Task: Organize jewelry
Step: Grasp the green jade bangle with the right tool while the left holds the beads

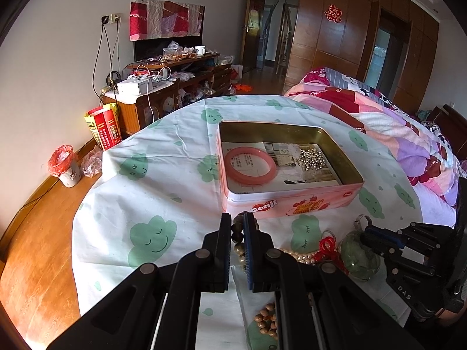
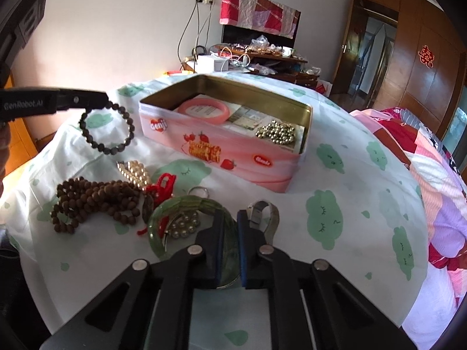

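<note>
An open pink tin (image 1: 294,204) (image 2: 233,148) sits on the table and holds a pink bangle (image 1: 249,167) (image 2: 205,110) and a silver bead bracelet (image 1: 312,156) (image 2: 275,132). My left gripper (image 1: 238,224) (image 2: 96,99) is shut on a dark bead bracelet (image 1: 237,236) (image 2: 106,129), held above the cloth left of the tin. My right gripper (image 2: 230,218) (image 1: 364,233) is shut on a green jade bangle (image 2: 186,224) (image 1: 360,255) lying on the table. Beside it lie a brown bead strand (image 2: 93,201), a pearl strand (image 2: 135,173), a red knot (image 2: 163,188), a ring (image 2: 200,191) and a watch (image 2: 262,215).
The table wears a white cloth with green clouds (image 1: 151,239). A bed with a pink quilt (image 1: 394,122) is on the right. A cluttered TV cabinet (image 1: 175,78) stands behind. A small bin (image 1: 65,166) and a red bag (image 1: 103,127) stand on the wooden floor at left.
</note>
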`<action>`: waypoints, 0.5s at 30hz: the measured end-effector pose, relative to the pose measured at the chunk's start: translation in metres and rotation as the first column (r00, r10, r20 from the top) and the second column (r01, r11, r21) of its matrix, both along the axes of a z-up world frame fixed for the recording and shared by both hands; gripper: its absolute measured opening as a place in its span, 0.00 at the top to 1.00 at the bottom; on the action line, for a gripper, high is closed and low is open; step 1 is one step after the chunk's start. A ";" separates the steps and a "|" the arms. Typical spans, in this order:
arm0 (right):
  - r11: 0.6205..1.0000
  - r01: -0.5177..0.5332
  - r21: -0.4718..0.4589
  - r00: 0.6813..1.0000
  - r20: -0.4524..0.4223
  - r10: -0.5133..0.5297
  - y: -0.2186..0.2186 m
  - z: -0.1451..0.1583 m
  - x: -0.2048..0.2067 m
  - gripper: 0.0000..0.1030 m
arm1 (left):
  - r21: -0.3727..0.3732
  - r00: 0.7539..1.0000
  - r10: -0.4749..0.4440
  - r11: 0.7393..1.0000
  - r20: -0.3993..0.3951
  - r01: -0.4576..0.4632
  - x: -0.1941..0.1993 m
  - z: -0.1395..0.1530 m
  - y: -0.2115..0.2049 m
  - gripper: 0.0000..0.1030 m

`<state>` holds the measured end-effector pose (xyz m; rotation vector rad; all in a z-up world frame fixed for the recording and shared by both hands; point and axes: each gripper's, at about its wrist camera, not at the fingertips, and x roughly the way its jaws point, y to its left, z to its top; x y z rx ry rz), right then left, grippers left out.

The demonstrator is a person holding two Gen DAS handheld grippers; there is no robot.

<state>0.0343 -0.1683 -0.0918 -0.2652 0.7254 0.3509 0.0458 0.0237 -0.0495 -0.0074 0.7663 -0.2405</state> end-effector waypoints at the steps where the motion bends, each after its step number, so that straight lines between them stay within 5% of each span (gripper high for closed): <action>1: 1.000 0.000 0.010 1.000 0.005 0.000 -0.001 0.003 0.000 0.92 | -0.002 1.000 0.000 1.000 0.002 0.000 0.000 0.001 0.000 0.93; 8: 0.999 0.011 0.051 0.999 0.049 -0.014 -0.004 0.018 -0.001 0.94 | -0.007 1.000 0.003 1.000 0.013 -0.003 0.000 0.007 0.001 0.93; 15: 0.998 -0.043 0.048 0.999 -0.015 0.043 0.000 0.012 0.007 0.89 | -0.015 1.000 0.000 1.000 0.002 0.000 0.001 0.007 0.004 0.93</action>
